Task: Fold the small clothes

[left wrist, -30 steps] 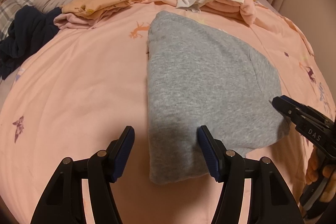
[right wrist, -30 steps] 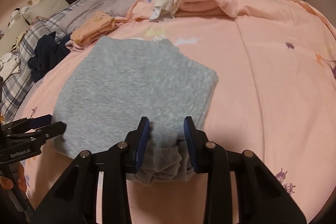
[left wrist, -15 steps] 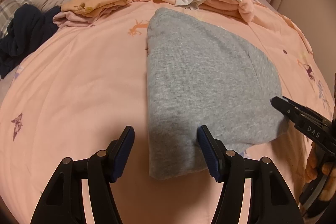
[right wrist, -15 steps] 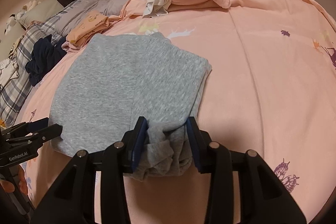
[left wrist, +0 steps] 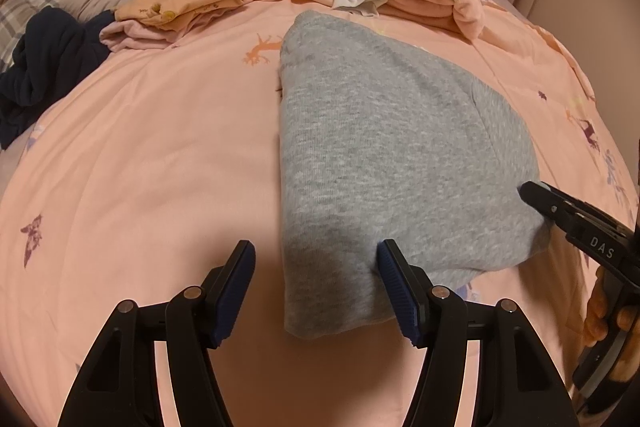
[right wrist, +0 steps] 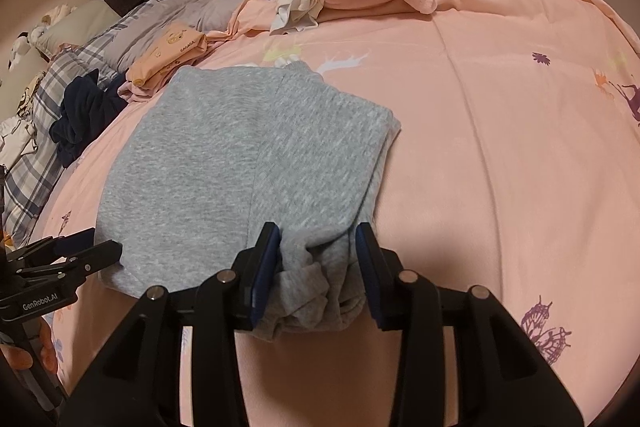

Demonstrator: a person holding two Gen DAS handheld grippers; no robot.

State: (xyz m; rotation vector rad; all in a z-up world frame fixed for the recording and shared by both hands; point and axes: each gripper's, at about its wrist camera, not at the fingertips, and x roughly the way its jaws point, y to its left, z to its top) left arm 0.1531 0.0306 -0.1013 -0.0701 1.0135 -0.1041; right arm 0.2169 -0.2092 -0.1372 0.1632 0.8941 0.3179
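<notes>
Now, from the left wrist, the left tool (left wrist: 316, 285) stays spread wide, straddling the grey garment's (left wrist: 384, 163) near corner on the bed (left wrist: 140, 167). From the right wrist, the right tool (right wrist: 317, 267) has loosened around the bunched hem, so this fold looks finished.

We hold the left gripper (left wrist: 316, 285) low, pointing forward, its jaws spread wide. The right blue pad (left wrist: 396, 291) of this gripper touches the grey garment (left wrist: 384, 155); the left pad is off the cloth. Nothing is gripped between them.

We hold the right gripper (right wrist: 316, 263) low as well, jaws part-way closed around a bunched fold of the garment, which fills the gap between the pads. Whether they are pinching it firmly is unclear. In the left wrist view our right hand (left wrist: 608, 311) wraps the handle at frame edge.
</notes>
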